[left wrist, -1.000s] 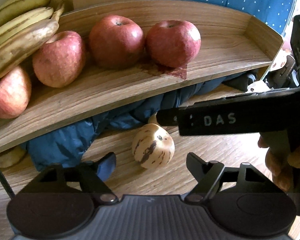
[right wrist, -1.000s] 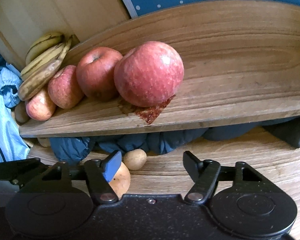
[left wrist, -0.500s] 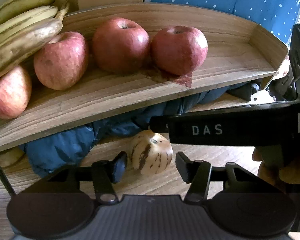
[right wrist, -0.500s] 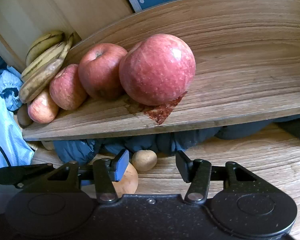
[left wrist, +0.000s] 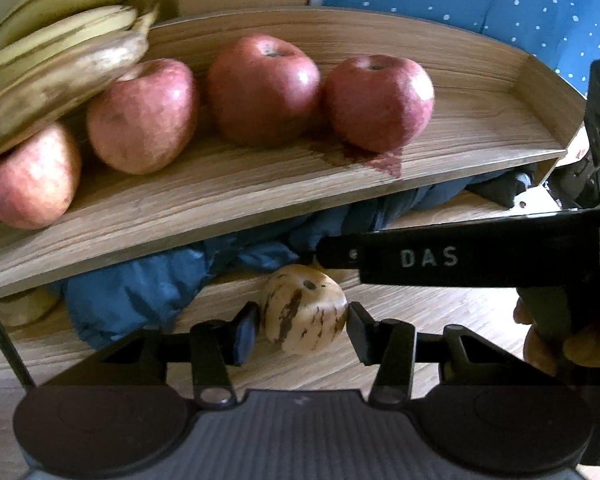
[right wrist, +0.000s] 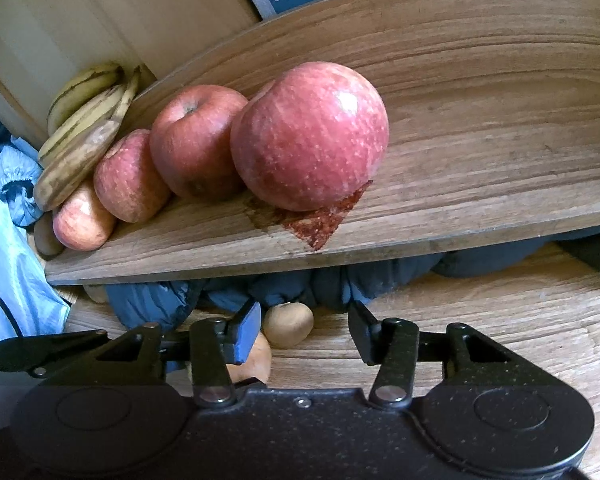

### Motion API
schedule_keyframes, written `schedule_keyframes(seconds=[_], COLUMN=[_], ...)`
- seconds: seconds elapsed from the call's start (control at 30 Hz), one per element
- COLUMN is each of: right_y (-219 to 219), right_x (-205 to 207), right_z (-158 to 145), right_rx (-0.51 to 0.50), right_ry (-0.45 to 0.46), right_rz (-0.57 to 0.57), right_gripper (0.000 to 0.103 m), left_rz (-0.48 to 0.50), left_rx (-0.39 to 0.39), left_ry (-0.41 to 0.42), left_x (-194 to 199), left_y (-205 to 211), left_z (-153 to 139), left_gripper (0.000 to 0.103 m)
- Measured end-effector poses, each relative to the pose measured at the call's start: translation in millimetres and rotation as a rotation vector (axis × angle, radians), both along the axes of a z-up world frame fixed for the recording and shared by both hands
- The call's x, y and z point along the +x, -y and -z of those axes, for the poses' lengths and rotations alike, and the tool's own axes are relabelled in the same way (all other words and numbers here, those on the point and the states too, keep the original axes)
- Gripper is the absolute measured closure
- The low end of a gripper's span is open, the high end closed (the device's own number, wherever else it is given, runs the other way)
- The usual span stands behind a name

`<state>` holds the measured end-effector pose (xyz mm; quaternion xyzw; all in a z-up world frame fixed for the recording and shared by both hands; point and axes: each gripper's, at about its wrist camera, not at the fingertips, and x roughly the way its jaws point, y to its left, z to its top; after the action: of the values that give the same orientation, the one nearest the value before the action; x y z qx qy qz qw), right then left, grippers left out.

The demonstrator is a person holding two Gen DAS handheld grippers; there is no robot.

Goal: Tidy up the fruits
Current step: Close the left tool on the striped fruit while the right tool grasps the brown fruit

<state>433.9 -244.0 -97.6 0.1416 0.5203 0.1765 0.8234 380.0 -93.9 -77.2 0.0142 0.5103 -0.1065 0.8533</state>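
Observation:
A cream fruit with dark stripes (left wrist: 304, 308) lies on the wooden table between the fingers of my left gripper (left wrist: 302, 328). Its jaws are closing and both pads touch the fruit's sides. In the right wrist view a small brown fruit (right wrist: 288, 324) lies on the table between the fingers of my right gripper (right wrist: 304, 328). Those jaws are closing too, with a gap left on the fruit's right side. The right gripper's black finger (left wrist: 460, 256), marked DAS, crosses just above the striped fruit. Several red apples (left wrist: 260, 88) and bananas (left wrist: 56, 48) lie on a raised wooden tray (left wrist: 480, 92).
Crumpled dark blue cloth (left wrist: 148, 292) is stuffed under the tray. The tray's front edge (right wrist: 340, 256) overhangs both small fruits. A hand (left wrist: 560, 340) holds the right gripper. A red-brown stain (right wrist: 320, 224) marks the tray. Light blue fabric (right wrist: 8, 260) and a cable hang at the left.
Both grippers' jaws have narrowed. The left pair has drawn in around the striped fruit and now meets its sides. The right pair has closed in around the small brown fruit.

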Motion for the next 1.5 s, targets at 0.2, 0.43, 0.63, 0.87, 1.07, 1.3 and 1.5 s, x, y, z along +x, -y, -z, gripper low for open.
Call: schedule_keyframes(seconds=[0.2, 0.43, 0.63, 0.87, 1.07, 1.3, 1.5], right_y=[-3, -10, -15, -19, -22, -26, -26], right_x=[1, 0, -2, -7, -14, -27, -37], right_z=[1, 1, 1, 0, 0, -4, -10], right_rx=[0.002, -0.009, -0.019, -0.033, -0.033, -0.03, -0.032], right_ry=[-0.01, -0.01, -0.006, 0.002, 0.002, 0.006, 0.012], right_rz=[-0.012, -0.031, -0.048, -0.053, -0.049, -0.037, -0.025], right_gripper=[0.053, 0.063, 0.072, 0.072, 0.073, 0.073, 0.073], left_rz=[-0.027, -0.046, -0.054, -0.054, -0.043, -0.044, -0.038], left_rx=[0.014, 0.015, 0.013, 0.009, 0.003, -0.006, -0.012], left_ry=[-0.014, -0.021, -0.025, -0.032, -0.032, -0.03, -0.021], left_x=[-4, -7, -8, -10, -15, -22, -29], left_y=[-14, -19, -22, -26, -30, -35, -40], left_z=[-2, -5, -7, -8, -12, -19, -27], left_gripper=[0.051, 0.051, 0.051, 0.051, 0.051, 0.051, 0.051])
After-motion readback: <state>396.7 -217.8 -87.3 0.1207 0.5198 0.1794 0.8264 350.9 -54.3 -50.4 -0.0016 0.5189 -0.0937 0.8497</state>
